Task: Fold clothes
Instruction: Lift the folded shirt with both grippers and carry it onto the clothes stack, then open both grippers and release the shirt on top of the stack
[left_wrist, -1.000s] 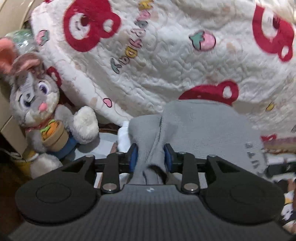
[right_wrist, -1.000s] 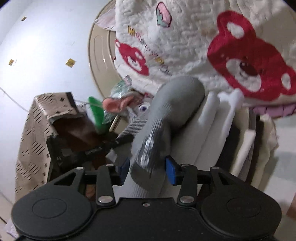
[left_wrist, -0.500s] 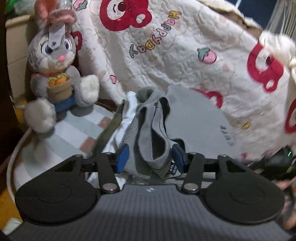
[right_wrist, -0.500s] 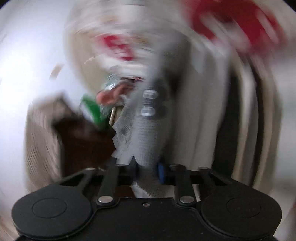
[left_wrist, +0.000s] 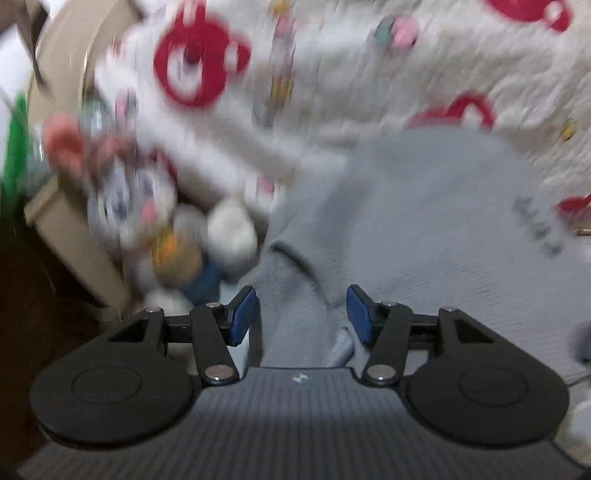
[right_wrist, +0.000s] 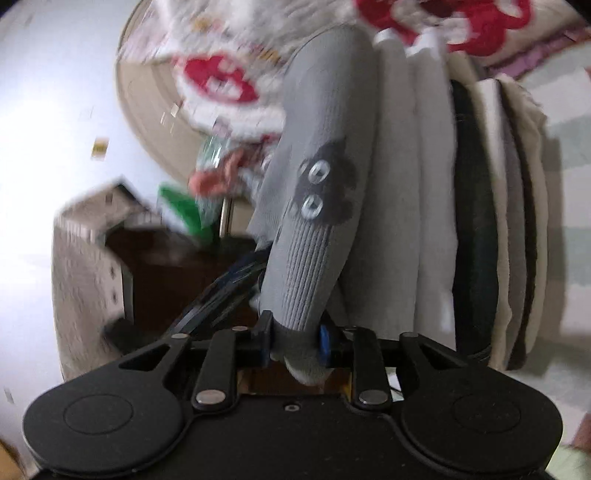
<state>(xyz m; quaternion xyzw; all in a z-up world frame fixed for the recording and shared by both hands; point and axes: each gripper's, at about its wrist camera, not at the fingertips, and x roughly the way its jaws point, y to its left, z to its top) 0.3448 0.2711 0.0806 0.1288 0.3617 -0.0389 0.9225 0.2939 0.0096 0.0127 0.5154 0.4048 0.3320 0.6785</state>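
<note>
While the left gripper (left_wrist: 301, 314) stands with its blue pads (left_wrist: 243, 315) spread apart, having just been opening, a fold of the grey sock (left_wrist: 424, 221) lies loose between them; the left pad is clear of the cloth, and whether the right pad grazes it is hard to tell. Past the pads, that sock spreads wide and flat, with dark blurred lettering near its right edge. Left of it sits a plush rabbit (left_wrist: 147, 214), smeared by motion, with white paws and an orange patch on its front. Behind both hangs a white quilted blanket (left_wrist: 332, 92) printed with red bears.

In the right wrist view, the right gripper (right_wrist: 295, 345) is clamped on the cuff of the grey sock (right_wrist: 317, 206), the ribbed cloth bunched between the pads; its jaws have just been easing wider, yet they press on the cuff. From there the sock runs away from the camera, showing a dark patch with two round white eyes. Just right of it lies a stack of folded clothes (right_wrist: 476, 221), white, black and cream. Farther off, the same blanket (right_wrist: 221, 81) shows, blurred, beside a white wall (right_wrist: 55, 92).
</note>
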